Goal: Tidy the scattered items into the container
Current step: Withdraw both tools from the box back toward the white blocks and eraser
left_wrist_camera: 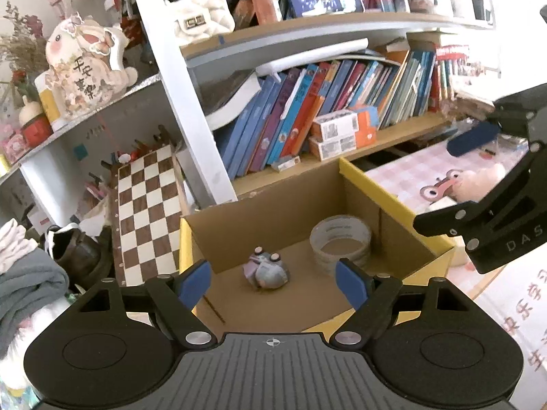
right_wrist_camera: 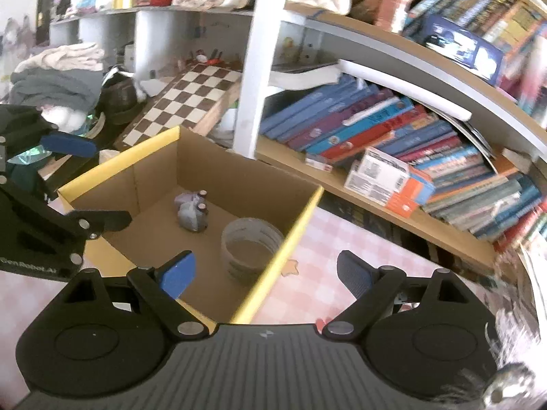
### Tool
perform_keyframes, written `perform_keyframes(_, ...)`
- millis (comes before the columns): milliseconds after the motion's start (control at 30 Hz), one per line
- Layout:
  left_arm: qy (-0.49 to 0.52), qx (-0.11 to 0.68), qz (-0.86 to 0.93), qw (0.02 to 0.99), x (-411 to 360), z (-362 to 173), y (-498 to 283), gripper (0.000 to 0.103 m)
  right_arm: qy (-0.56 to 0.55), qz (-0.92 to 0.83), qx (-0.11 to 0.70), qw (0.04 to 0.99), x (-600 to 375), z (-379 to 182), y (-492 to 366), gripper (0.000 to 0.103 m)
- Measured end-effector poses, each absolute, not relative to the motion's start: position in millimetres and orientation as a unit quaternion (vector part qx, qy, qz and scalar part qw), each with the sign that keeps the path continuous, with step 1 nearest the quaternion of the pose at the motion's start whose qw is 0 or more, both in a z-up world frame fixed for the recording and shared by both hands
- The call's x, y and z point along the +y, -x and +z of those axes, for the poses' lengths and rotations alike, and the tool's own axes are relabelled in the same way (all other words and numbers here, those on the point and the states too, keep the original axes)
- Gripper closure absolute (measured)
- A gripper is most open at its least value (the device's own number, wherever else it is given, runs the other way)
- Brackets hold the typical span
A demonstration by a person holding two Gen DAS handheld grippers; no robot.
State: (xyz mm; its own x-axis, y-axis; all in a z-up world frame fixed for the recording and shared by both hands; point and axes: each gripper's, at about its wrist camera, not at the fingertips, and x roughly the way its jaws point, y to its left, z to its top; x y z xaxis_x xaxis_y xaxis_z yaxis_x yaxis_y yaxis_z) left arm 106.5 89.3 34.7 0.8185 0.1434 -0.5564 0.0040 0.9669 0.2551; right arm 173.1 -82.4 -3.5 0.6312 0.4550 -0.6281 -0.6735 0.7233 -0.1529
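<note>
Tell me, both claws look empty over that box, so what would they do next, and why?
Probably swing the right gripper away from the box toward the pink plush on the checked cloth. Both grippers are open and hold nothing, the left gripper too. The tape roll and small grey toy already lie in the box, and the plush lies outside it.

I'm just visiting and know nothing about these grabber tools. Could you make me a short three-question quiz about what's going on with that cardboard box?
1. True or false: the cardboard box holds nothing.
2. Which item lies nearer the box's yellow-edged right wall: A) tape roll B) small grey toy?
3. Fill in: both the left gripper and the right gripper are ____ and hold nothing.

Key: 1 false; 2 A; 3 open.
</note>
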Motion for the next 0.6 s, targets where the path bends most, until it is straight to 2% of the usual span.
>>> perform_keyframes(600,-0.095,0.284,0.024,0.954,50,29,-88,0.021,0.134,0.253,0.296,0.911,-146,-16,-139,0.013)
